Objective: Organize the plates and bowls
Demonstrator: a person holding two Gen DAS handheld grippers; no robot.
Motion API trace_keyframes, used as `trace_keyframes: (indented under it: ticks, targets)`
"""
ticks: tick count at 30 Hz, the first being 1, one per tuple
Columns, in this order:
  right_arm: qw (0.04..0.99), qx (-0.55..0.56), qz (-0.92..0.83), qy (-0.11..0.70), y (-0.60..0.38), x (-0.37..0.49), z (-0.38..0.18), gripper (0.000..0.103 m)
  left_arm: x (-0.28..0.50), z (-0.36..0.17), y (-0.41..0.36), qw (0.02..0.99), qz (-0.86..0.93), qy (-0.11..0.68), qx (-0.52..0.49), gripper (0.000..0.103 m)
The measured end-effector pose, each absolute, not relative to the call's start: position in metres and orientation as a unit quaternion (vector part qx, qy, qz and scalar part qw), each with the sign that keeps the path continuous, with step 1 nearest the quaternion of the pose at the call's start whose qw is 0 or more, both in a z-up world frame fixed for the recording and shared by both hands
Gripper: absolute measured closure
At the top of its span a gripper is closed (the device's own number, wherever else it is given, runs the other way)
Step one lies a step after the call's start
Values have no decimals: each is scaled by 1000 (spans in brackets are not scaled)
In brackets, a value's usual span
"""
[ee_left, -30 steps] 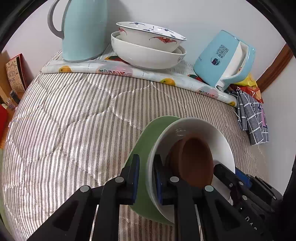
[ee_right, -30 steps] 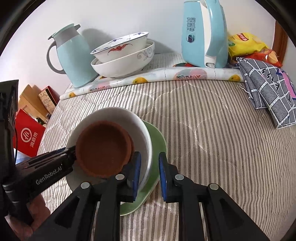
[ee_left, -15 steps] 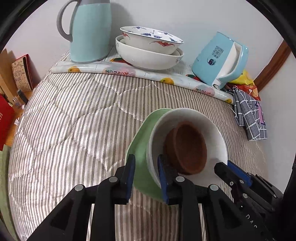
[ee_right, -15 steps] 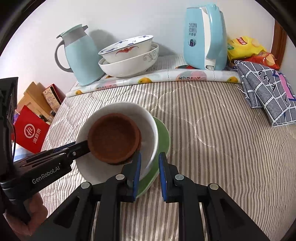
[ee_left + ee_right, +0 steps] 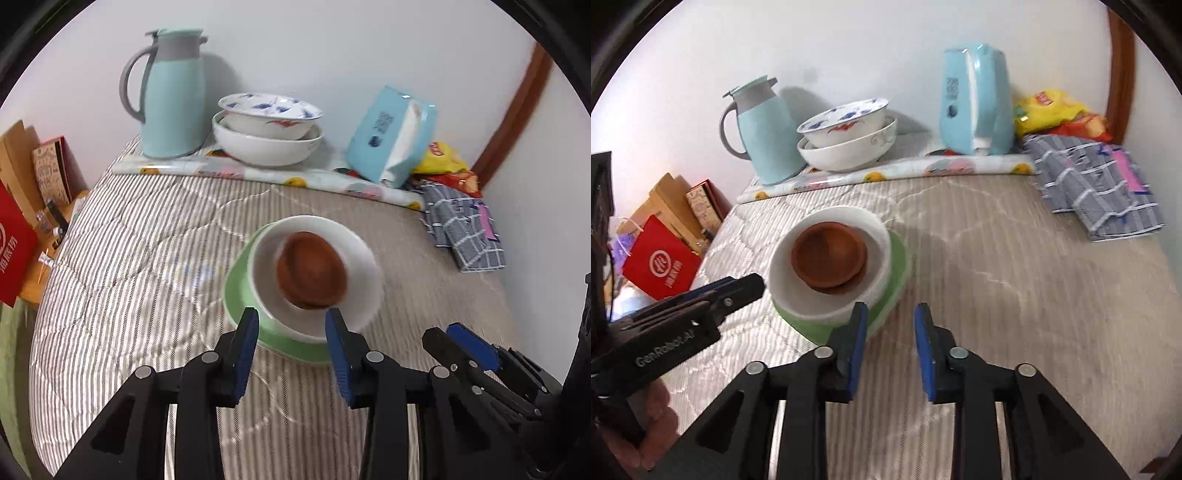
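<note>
Brown bowl sat nested in the white bowl on the green plate, resting on the striped quilt, while I held my left gripper and right gripper spread, gripping nothing.

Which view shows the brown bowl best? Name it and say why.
The right wrist view: the brown bowl shows its whole rim and hollow inside, nested in the white bowl on the green plate. The left wrist view shows the same bowl blurrier and partly behind the left gripper.
</note>
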State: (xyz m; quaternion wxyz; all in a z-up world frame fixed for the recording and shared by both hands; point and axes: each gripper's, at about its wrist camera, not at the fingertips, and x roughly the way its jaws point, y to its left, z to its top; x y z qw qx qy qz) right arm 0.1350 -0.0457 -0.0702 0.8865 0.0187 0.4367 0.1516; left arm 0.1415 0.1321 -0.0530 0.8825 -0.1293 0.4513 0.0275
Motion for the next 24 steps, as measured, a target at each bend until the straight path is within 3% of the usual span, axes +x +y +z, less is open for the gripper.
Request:
trace_keyframes:
  ticks: [7, 9, 21, 24]
  targets:
    - [899, 16, 119, 421, -80, 98, -55, 35, 106, -24, 98, 908, 35, 406, -98, 54]
    - [904, 11, 104, 414, -91, 88, -51, 30, 96, -18, 91, 912, 38, 397, -97, 47]
    - [915, 21, 70, 396, -136, 45, -38, 28, 44, 8, 57, 934, 60, 348, -60, 21]
    - [917, 28, 67, 392, -145, 34, -37, 18, 34, 10, 50, 934, 54, 349, -57, 21]
